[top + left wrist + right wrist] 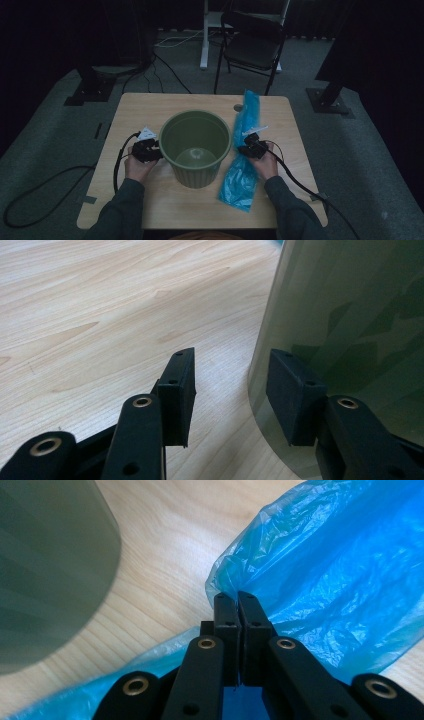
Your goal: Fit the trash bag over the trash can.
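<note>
On the wooden worktop (150, 200) a green bin (195, 148) stands upright at the centre, with a blue plastic bag (243, 165) lying stretched out just beside it on the person's right. The right gripper (238, 598) has its fingers pressed together on a fold at the bag's edge, and the thin film is pinched between them. The left gripper (230, 390) sits against the bin's outer wall with its fingers spread wide; one finger (295, 390) lies close against the green plastic, the other (179, 390) stands over bare wood, and nothing is clamped.

Judging by this, the bag is meant to go into the bin. The pinch takes only a small bit of slippery film, so a quick lift could pull the bag free or tear it. Most of the bag rests flat on the worktop and may drag or catch on the rim. The bin is light and not gripped, so a tug from the bag could slide or tip it.

Inside, the bin looks empty: only its pale bottom shows. Whether the bag holds anything cannot be told.
</note>
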Tool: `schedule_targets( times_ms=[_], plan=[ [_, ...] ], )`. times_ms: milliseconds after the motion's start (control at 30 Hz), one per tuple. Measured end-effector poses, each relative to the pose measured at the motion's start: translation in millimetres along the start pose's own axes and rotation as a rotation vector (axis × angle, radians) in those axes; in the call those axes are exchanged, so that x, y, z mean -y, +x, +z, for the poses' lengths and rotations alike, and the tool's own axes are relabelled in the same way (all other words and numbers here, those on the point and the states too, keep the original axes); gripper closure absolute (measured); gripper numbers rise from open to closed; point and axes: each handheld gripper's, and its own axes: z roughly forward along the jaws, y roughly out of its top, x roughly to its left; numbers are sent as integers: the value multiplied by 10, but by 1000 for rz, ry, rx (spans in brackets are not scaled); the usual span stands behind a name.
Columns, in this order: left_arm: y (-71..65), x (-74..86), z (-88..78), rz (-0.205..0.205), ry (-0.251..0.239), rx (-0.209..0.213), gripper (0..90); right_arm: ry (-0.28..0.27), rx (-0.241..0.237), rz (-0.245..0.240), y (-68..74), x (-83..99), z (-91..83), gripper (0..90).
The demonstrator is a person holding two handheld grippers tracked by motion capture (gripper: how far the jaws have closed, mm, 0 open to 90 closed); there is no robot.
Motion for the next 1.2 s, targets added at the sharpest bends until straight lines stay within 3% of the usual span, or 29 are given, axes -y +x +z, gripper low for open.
schedule_targets(
  times_ms=[100,500,833,1200],
  plan=[
    [-20,-1,11,3,0,5,549,-30,6,10,-37,-27,-127,890],
    [-55,-7,34,17,6,13,548,-75,34,21,-137,-78,-370,891],
    [-103,-16,61,35,10,28,549,-113,61,-29,-112,-243,-661,891],
    [-151,-25,88,51,16,44,548,-160,53,-71,-82,-434,-909,891]
  ],
)
